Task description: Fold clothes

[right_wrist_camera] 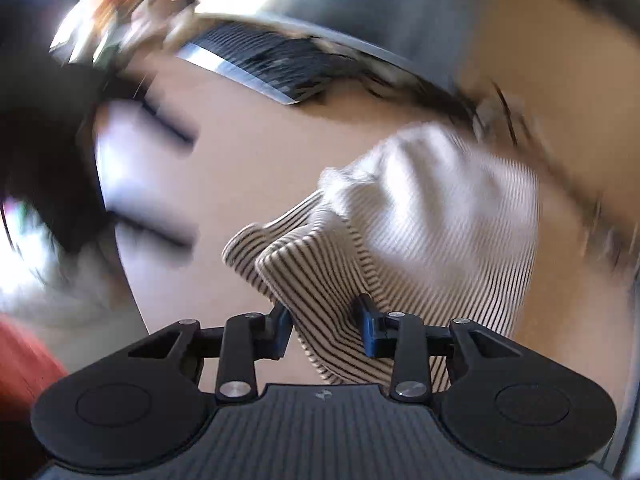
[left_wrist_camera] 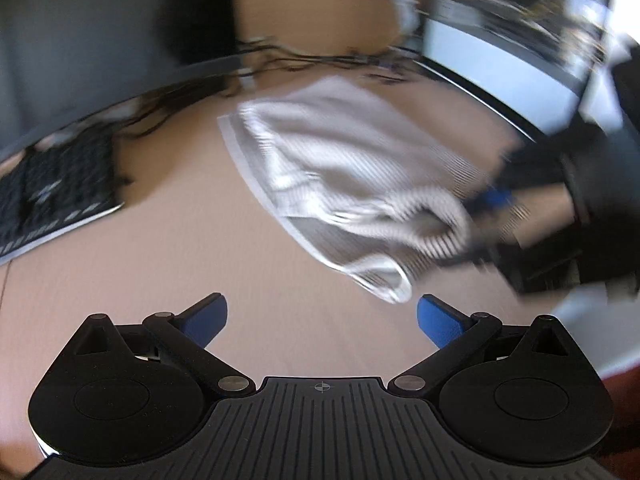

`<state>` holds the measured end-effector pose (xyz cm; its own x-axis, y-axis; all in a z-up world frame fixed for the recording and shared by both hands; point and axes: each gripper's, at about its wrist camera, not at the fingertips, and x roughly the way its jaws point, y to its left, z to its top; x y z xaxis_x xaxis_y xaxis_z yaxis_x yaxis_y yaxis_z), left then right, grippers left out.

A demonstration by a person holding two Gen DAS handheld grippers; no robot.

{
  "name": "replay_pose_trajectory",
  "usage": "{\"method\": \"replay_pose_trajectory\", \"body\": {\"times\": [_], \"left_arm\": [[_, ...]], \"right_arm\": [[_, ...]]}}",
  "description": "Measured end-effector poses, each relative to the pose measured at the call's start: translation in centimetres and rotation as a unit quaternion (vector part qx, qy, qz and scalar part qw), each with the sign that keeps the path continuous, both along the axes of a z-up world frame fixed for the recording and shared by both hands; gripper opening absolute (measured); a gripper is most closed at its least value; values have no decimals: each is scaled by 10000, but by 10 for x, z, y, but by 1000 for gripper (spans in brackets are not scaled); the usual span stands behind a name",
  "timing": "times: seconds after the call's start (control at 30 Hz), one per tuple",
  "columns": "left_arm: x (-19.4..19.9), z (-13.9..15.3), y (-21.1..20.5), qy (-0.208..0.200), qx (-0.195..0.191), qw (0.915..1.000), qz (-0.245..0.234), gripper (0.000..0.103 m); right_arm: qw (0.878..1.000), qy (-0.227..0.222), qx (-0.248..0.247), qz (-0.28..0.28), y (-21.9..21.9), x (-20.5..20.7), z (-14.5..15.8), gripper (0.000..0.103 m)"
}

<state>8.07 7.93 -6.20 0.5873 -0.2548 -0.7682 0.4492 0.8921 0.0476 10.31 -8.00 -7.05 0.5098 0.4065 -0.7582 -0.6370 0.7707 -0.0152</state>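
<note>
Striped garment (left_wrist_camera: 352, 168) lies rumpled on tan table (left_wrist_camera: 200, 248) beside keyboard (left_wrist_camera: 52, 196).

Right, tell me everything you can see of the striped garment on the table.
The striped garment is a ribbed knit, off-white with thin dark stripes, with a plain white band along one edge. It lies crumpled and partly folded over itself on the tan table, not flat, its band edge toward the keyboard side. One bunched corner sits between the blue fingers of the right gripper, which close around it. The left gripper is wide open just short of its near hem, not touching it.
</note>
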Motion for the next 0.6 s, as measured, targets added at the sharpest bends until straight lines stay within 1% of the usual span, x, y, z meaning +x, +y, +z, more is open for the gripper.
{"method": "replay_pose_trajectory", "body": {"times": [0.07,0.13,0.17,0.2,0.23,0.27,0.3,0.33,0.37,0.4,0.47,0.5,0.53,0.57,0.6], "left_arm": [[4,-11,-19,-167,374,9988,-279,103],[12,-23,-38,-399,790,9953,-390,103],[16,-27,-45,-518,912,9939,-352,103],[21,-27,-48,-574,914,9938,-281,103],[29,-24,-48,-515,751,9957,-180,103],[35,-19,-45,-400,512,9979,-60,103],[41,-14,-40,-264,242,9993,90,103],[47,-11,-34,-101,-68,9996,250,103],[52,-9,-30,35,-275,9989,372,103],[57,-7,-27,166,-469,9976,488,103],[65,-6,-23,332,-713,9950,617,103],[67,-5,-23,375,-753,9944,646,103],[67,-4,-24,360,-729,9947,622,103],[67,-4,-25,338,-699,9952,593,103],[67,-3,-27,316,-668,9957,564,103]], "right_arm": [[9983,413,343,-238,-9,12,1,34],[9982,435,345,-219,-10,12,2,34],[9990,296,276,-173,-10,8,5,35],[9996,158,207,-126,-10,3,9,38],[9999,2,124,-77,-10,-1,12,51],[9995,-311,-87,1,-9,-6,12,67],[9960,-771,-424,127,-7,-17,13,73],[9893,-1197,-796,244,-3,-26,10,78],[9821,-1471,-1128,339,1,-30,5,79],[9763,-1615,-1383,412,4,-32,-4,79],[9708,-1724,-1615,423,10,-29,-22,79],[9680,-1791,-1720,359,14,-26,-29,79],[9650,-1876,-1814,261,19,-21,-35,76],[9634,-1917,-1866,167,21,-17,-38,62],[9638,-1894,-1874,75,21,-12,-38,53]]}}
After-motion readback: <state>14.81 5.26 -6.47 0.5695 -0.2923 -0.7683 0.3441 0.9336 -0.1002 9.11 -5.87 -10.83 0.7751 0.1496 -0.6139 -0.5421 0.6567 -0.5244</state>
